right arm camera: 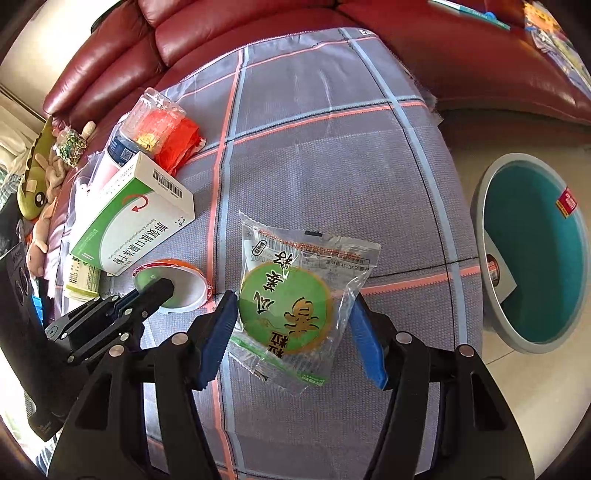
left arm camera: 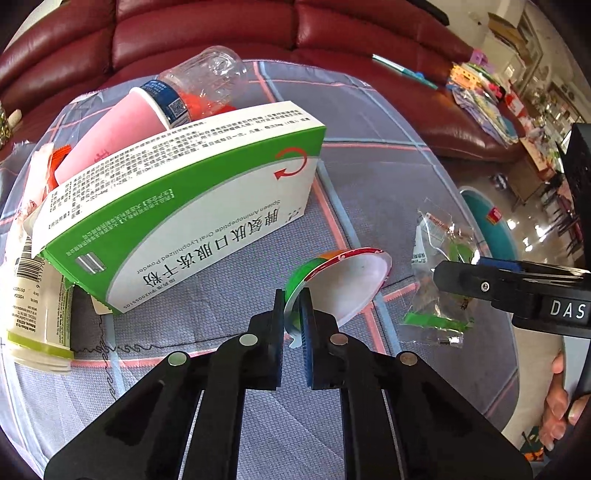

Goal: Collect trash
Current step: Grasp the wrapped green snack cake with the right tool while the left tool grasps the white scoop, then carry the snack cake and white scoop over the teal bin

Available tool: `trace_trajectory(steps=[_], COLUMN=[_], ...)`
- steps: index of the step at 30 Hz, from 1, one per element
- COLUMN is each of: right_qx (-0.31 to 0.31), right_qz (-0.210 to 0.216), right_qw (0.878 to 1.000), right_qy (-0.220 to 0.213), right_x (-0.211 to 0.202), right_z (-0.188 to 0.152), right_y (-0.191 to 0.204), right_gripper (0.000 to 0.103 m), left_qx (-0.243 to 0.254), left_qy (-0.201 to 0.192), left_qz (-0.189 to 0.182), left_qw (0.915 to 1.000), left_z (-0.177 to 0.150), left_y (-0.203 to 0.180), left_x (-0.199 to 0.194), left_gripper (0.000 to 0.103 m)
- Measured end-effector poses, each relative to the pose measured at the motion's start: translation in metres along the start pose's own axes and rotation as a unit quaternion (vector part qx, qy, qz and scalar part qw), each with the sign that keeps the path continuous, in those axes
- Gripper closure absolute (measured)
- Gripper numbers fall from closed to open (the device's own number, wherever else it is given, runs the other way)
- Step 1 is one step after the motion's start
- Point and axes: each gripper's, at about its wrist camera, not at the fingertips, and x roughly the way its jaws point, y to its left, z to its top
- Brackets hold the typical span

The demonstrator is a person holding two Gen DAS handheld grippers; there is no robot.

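The left claw [left arm camera: 292, 308] is clamped on the rim of a small cup [left arm camera: 343, 284]. The cup lies on its side on the checked cloth [left arm camera: 258, 424]. Its white inside faces the right wrist camera, and its mouth opens to the right in the left wrist view. One finger is inside the cup and one is outside.

The right claw [right arm camera: 291, 325] stands apart, with a clear wrapper [right arm camera: 295, 295] between its blue fingers [right arm camera: 218, 332]. The wrapper lies flat on the cloth. Its long way runs up and down in the right wrist view, toward the sofa [right arm camera: 258, 22]. It has a round green picture on it. I cannot tell if the pads touch the wrapper's edges.

To the left of the cup lies a green and white box [left arm camera: 177, 206]. It is long and leans on a pink cup [left arm camera: 114, 133] and a clear bottle [left arm camera: 207, 81] behind it. A white tube [left arm camera: 37, 306] sits beside the box.

A blue-green bin [right arm camera: 532, 251] stands on the floor, past the right edge of the cloth.
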Motion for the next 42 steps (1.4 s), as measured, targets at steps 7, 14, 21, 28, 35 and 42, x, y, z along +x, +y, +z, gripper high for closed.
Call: trace_trajectory(steps=[7, 14, 21, 28, 35, 42], right_qx=[0.007, 0.012, 0.014, 0.026, 0.064, 0.107], right_qz=[0.008, 0.016, 0.026, 0.028, 0.018, -0.011], right_qw=[1.0, 0.999, 0.998, 0.996, 0.989, 0.981], right_qy=[-0.014, -0.028, -0.048, -0.086, -0.13, -0.161], right_x=[-0.016, -0.031, -0.051, -0.085, -0.122, -0.153], right_z=[-0.002, -0.005, -0.009, -0.008, -0.001, -0.001], right_y=[-0.01, -0.017, -0.025, -0.048, -0.099, -0.162], right_gripper=[0.046, 0.046, 0.046, 0.046, 0.046, 0.046], left_qx=[0.021, 0.031, 0.031, 0.054, 0.102, 0.151], left_qy=[-0.018, -0.029, -0.045, -0.057, -0.057, -0.05], left_qz=[0.029, 0.037, 0.011, -0.002, -0.025, -0.053], left_qw=[0.9992, 0.9984, 0.9984, 0.9969, 0.9928, 0.9859], left_z=[0.002, 0.005, 0.011, 0.022, 0.049, 0.071], left_y=[-0.013, -0.021, -0.03, -0.057, -0.112, -0.182], left_x=[-0.01, -0.024, -0.045, -0.059, -0.056, -0.035], left_gripper=[0.098, 0.098, 0.098, 0.098, 0.098, 0.098])
